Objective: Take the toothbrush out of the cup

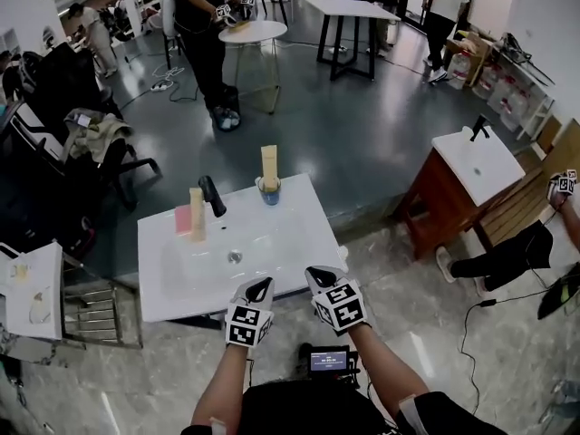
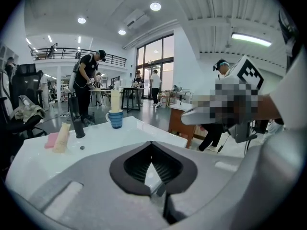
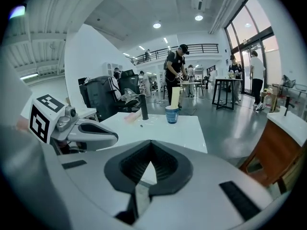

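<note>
Grey polished floor (image 1: 362, 134) runs across a big open workroom, and a white desk (image 1: 304, 238) with a sunken basin (image 1: 235, 257) stands on it in the foreground.

The left gripper (image 1: 258, 288) has its jaws closed tip to tip with nothing between them; its own view shows the dark pads meeting at a point (image 2: 151, 145). The right gripper (image 1: 319, 275) is the same, jaws pressed together and empty (image 3: 151, 143). Both hang side by side over the near edge of the desk, the right one toward the near right corner, and both point across the desk toward its far edge.

Well apart from them, close to the far edge and a little right of its middle, stands a blue cup (image 1: 269, 191). The toothbrush (image 1: 269, 163) is upright in it, a tall pale beige piece that rises well above the rim. Just left of the cup a black tap (image 1: 211, 195) leans over the basin. Further left along the far edge a beige tube (image 1: 197, 214) stands upright, touching a pink block (image 1: 184, 220).

Off the right edge of the desk is a second washstand (image 1: 471, 166) with wooden sides. Far behind, a person (image 1: 204, 25) stands at a round table (image 1: 253, 32).
</note>
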Available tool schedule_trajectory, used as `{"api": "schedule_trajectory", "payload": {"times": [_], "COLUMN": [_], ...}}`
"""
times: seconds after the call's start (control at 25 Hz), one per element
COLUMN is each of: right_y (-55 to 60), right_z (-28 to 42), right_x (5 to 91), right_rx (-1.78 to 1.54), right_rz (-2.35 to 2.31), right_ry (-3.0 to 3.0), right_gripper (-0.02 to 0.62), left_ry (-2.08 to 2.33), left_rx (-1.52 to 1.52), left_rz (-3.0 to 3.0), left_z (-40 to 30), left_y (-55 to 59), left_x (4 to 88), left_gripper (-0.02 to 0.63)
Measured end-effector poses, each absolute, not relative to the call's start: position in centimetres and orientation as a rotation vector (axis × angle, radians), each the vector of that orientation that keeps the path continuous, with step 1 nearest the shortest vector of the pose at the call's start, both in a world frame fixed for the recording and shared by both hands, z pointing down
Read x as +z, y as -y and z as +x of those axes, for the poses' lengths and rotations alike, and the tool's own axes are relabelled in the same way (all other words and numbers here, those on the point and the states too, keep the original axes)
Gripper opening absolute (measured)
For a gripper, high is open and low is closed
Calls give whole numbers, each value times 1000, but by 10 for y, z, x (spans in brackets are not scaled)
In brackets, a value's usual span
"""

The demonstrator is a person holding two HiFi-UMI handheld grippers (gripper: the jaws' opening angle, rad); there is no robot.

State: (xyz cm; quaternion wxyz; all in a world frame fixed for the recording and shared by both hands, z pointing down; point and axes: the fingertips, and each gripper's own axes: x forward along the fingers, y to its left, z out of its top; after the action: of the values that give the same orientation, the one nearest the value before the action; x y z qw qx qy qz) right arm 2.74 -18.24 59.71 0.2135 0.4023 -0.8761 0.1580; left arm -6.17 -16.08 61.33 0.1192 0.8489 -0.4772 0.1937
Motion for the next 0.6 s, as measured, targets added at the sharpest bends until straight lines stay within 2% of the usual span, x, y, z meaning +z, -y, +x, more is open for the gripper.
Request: {"api": "schedule_trajectory", "payload": {"times": [0.6], "right_y": [249], "right_z": [16], "right_x": [614], "right_rx": [472], "right_rz": [1065], "right_ry": [2420], "right_gripper": [8], "left_ry": [1412], "left_rx": [573], "left_rz": [2438], "left_z": [-75], "left_y": [228], "left_x": [626], "left_gripper": [9]}}
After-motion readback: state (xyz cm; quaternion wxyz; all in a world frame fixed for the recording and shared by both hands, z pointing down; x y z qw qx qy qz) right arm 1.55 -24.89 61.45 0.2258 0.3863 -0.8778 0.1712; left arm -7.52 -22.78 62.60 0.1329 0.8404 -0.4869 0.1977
